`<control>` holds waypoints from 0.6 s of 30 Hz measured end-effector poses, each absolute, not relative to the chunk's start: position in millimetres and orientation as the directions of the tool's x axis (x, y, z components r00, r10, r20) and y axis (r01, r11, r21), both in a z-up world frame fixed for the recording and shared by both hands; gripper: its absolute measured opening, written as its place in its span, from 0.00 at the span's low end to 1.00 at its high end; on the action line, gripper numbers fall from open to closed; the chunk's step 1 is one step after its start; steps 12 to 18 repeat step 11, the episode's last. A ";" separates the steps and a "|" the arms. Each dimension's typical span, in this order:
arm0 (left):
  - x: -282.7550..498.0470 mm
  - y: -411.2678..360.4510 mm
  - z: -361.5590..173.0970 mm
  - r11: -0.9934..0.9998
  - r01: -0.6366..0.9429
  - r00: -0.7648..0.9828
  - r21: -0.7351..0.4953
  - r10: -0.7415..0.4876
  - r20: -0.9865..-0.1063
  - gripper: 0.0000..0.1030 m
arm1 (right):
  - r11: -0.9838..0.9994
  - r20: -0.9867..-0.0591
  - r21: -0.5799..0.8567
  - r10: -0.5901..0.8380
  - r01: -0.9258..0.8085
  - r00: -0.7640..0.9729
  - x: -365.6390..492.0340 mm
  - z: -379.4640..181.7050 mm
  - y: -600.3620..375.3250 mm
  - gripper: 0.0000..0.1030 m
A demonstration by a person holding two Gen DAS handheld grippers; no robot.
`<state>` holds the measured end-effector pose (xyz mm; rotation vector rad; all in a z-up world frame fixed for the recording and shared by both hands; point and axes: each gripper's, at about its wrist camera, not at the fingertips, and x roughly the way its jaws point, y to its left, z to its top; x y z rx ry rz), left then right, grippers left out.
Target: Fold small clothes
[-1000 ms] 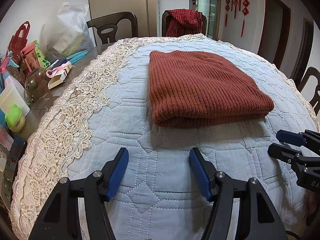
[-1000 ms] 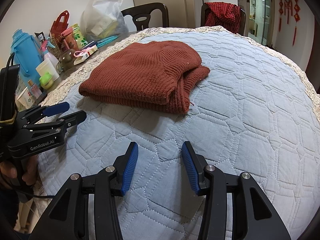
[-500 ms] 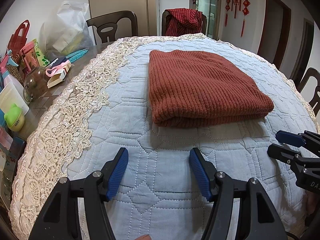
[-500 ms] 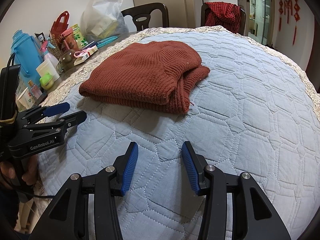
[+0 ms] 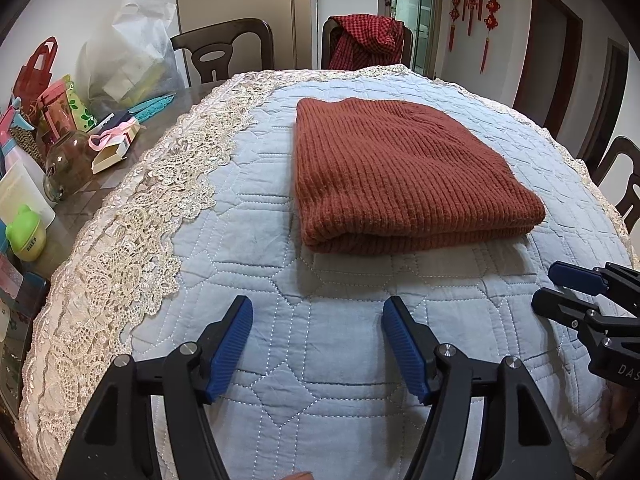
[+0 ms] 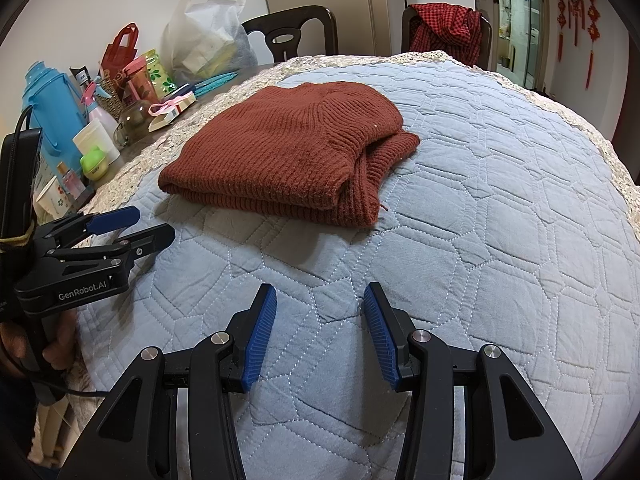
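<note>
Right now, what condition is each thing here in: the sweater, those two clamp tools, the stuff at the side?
rust knitted sweater: folded, lying flat on the quilt, untouched.
left gripper: open, empty, jaws have just been opening.
right gripper: open, empty, short of the sweater.
blue quilted cover: spread flat.
white plastic bag: upright, full.
checked garment: draped over a chair back.

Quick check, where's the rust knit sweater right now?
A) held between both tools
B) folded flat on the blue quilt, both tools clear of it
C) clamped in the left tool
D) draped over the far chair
B: the sweater lies folded on the quilt, with the left tool and right tool open, empty and short of it.
</note>
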<state>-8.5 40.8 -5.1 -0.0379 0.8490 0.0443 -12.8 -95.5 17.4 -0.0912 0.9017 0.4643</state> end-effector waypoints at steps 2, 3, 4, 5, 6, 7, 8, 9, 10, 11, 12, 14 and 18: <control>-8.4 40.9 -4.9 0.998 -0.055 0.659 -0.018 0.022 -0.752 0.68 | 0.897 -0.773 0.118 0.352 -0.426 0.528 -12.0 17.6 -95.7 0.45; -8.4 40.6 -4.9 0.998 -0.055 0.658 -0.019 0.022 -0.752 0.68 | 0.897 -0.773 0.118 0.352 -0.426 0.528 -11.9 17.5 -95.9 0.45; -8.2 40.4 -4.9 0.998 -0.056 0.658 -0.018 0.023 -0.753 0.68 | 0.897 -0.773 0.119 0.353 -0.426 0.527 -12.0 17.7 -95.1 0.45; -8.2 40.1 -4.9 0.998 -0.058 0.657 -0.018 0.024 -0.753 0.68 | 0.897 -0.773 0.119 0.353 -0.426 0.527 -11.9 17.6 -95.7 0.45; -8.3 39.9 -5.0 0.998 -0.059 0.658 -0.019 0.025 -0.753 0.68 | 0.897 -0.773 0.120 0.353 -0.426 0.527 -12.0 17.7 -95.8 0.45; -8.4 39.6 -4.9 0.998 -0.060 0.658 -0.019 0.025 -0.753 0.68 | 0.897 -0.773 0.121 0.354 -0.425 0.527 -11.9 17.7 -95.6 0.45; -8.3 39.8 -5.0 0.998 -0.060 0.658 -0.018 0.026 -0.753 0.68 | 0.897 -0.772 0.122 0.355 -0.425 0.527 -11.9 17.6 -96.2 0.45; -8.1 39.6 -5.1 0.998 -0.060 0.658 -0.017 0.027 -0.753 0.68 | 0.897 -0.772 0.123 0.356 -0.425 0.527 -12.0 17.6 -95.7 0.45; -8.2 39.3 -5.2 0.998 -0.061 0.658 -0.017 0.028 -0.753 0.68 | 0.897 -0.772 0.124 0.357 -0.425 0.527 -12.1 17.3 -96.3 0.45; -8.2 39.2 -5.2 0.998 -0.060 0.658 -0.016 0.028 -0.753 0.68 | 0.897 -0.772 0.125 0.357 -0.425 0.526 -12.1 17.3 -96.5 0.45; -8.2 39.2 -5.2 0.998 -0.060 0.658 -0.016 0.028 -0.753 0.68 | 0.897 -0.772 0.125 0.357 -0.425 0.526 -12.1 17.3 -96.5 0.45; -8.2 39.2 -5.2 0.998 -0.060 0.658 -0.016 0.028 -0.753 0.68 | 0.897 -0.772 0.125 0.357 -0.425 0.526 -12.1 17.3 -96.5 0.45; -8.2 39.2 -5.2 0.998 -0.060 0.658 -0.016 0.028 -0.753 0.68 | 0.897 -0.772 0.125 0.357 -0.425 0.526 -12.1 17.3 -96.5 0.45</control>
